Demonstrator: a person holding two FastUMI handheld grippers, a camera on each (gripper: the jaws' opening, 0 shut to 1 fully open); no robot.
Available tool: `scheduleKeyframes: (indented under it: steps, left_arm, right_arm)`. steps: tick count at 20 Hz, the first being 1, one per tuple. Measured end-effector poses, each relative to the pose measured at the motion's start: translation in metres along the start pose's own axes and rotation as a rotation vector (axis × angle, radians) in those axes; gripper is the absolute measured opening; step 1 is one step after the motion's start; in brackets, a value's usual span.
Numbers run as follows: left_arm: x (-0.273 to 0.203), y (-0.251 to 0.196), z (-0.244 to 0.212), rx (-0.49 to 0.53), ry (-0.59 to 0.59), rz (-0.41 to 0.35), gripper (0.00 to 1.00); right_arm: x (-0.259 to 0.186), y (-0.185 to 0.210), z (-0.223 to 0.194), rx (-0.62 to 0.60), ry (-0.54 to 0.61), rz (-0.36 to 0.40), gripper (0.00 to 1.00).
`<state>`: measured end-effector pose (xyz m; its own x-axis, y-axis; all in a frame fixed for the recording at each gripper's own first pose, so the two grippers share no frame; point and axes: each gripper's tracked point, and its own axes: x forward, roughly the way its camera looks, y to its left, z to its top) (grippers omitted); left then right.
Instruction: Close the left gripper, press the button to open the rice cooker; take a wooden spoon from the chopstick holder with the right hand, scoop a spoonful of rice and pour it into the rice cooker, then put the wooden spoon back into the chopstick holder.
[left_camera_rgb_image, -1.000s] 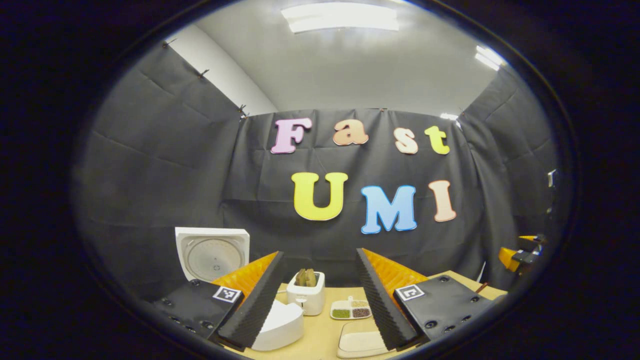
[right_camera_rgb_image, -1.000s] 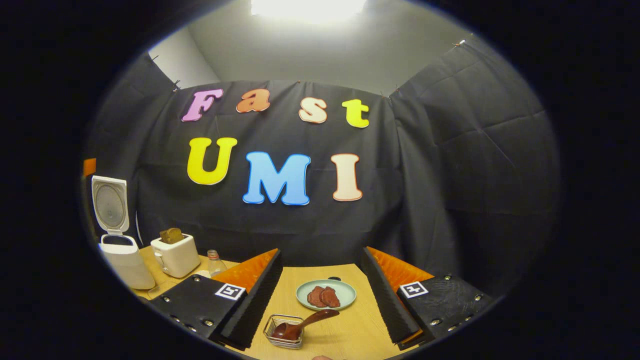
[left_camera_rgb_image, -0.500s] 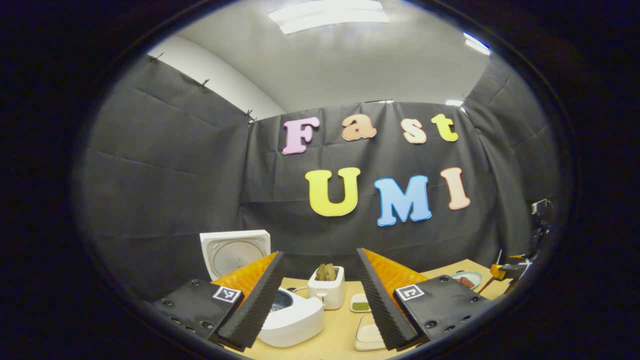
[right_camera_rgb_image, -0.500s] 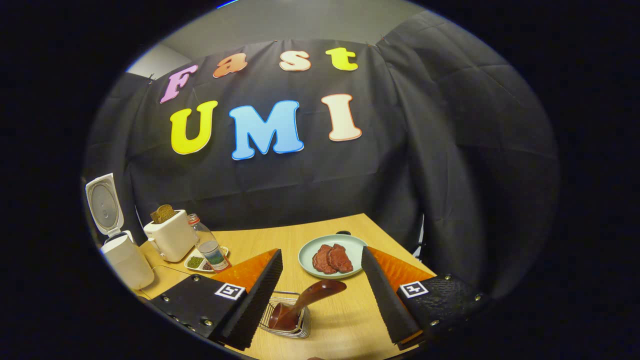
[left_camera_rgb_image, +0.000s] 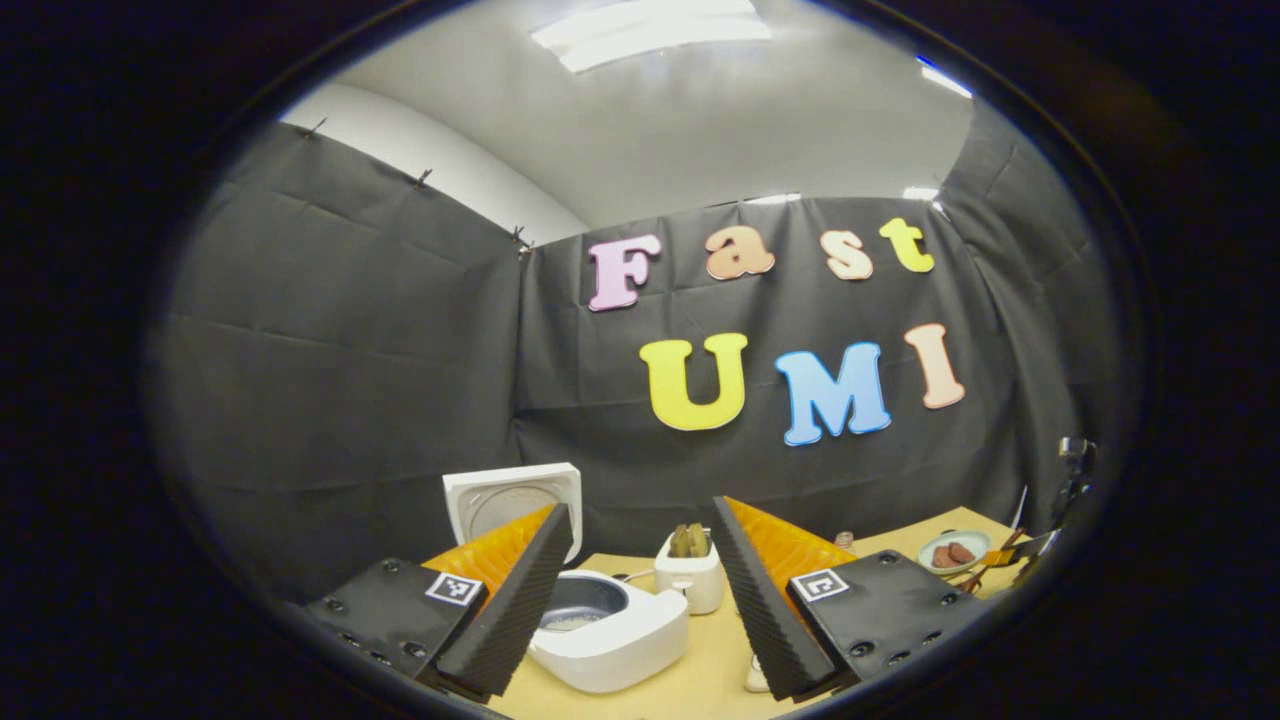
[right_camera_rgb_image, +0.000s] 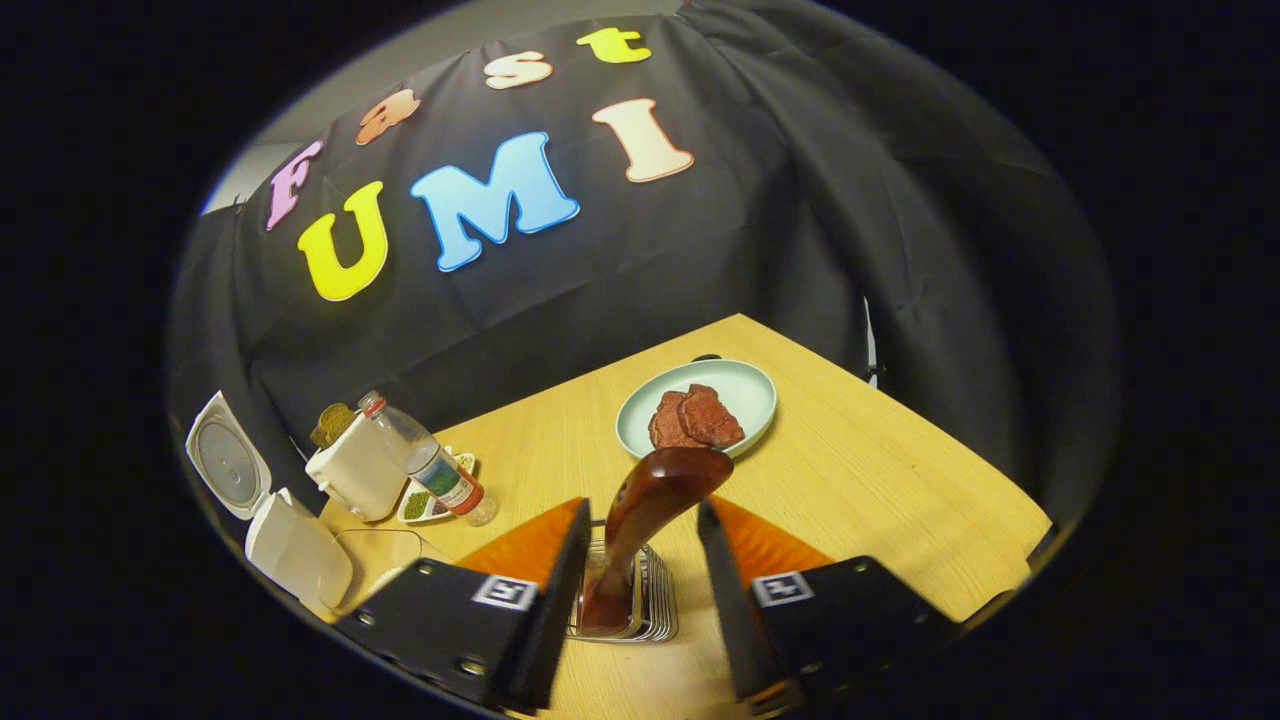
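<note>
The wooden spoon (right_camera_rgb_image: 650, 510) is standing tilted in the wire chopstick holder (right_camera_rgb_image: 640, 610), and its handle is rising between the fingers of the right gripper (right_camera_rgb_image: 632, 530); the jaws are narrowing around it, though whether they are pressing on it cannot be told. Beyond the spoon, a pale plate (right_camera_rgb_image: 745, 385) is carrying red slices. Far left of the spoon, the rice cooker (right_camera_rgb_image: 290, 540) is sitting with its lid up, near a toaster (right_camera_rgb_image: 355, 470) and a bottle (right_camera_rgb_image: 430, 465). The left gripper (left_camera_rgb_image: 640, 560) is hovering with jaws wide, the open rice cooker (left_camera_rgb_image: 610, 625) lying below between them. Everything is resting on a wooden table (right_camera_rgb_image: 900, 480) backed by black cloth.
</note>
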<state>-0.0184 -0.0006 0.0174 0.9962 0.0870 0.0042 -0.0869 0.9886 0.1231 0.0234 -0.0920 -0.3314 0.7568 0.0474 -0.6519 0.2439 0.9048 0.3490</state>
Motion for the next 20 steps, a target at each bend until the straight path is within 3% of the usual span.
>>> scheduleKeyframes:
  steps: [1, 3, 5, 9, 10, 20]
  left_arm:
    - [-0.001, 0.000, -0.003, 0.004, 0.008, -0.005, 0.99]
    - [-0.001, 0.002, -0.010, 0.010, 0.028, -0.013, 0.99]
    - [0.000, 0.007, -0.011, 0.010, 0.029, -0.015, 0.99]
    - [0.005, 0.016, -0.016, -0.010, 0.029, -0.029, 0.95]
    - [0.008, 0.019, -0.018, -0.016, 0.031, -0.029, 0.95]
    - [0.029, 0.054, -0.039, -0.083, 0.027, -0.089, 0.96]
  right_arm:
    - [0.002, 0.006, -0.003, 0.019, 0.030, 0.025, 0.48]
    - [0.002, 0.007, -0.004, 0.023, 0.041, 0.034, 0.49]
    - [0.005, 0.014, -0.005, 0.036, 0.048, 0.057, 0.20]
    - [0.000, 0.026, 0.013, -0.007, -0.004, 0.049, 0.18]
    - [-0.017, 0.035, 0.016, -0.023, -0.008, 0.069, 0.10]
    - [-0.070, 0.108, 0.066, -0.096, -0.112, 0.104, 0.10]
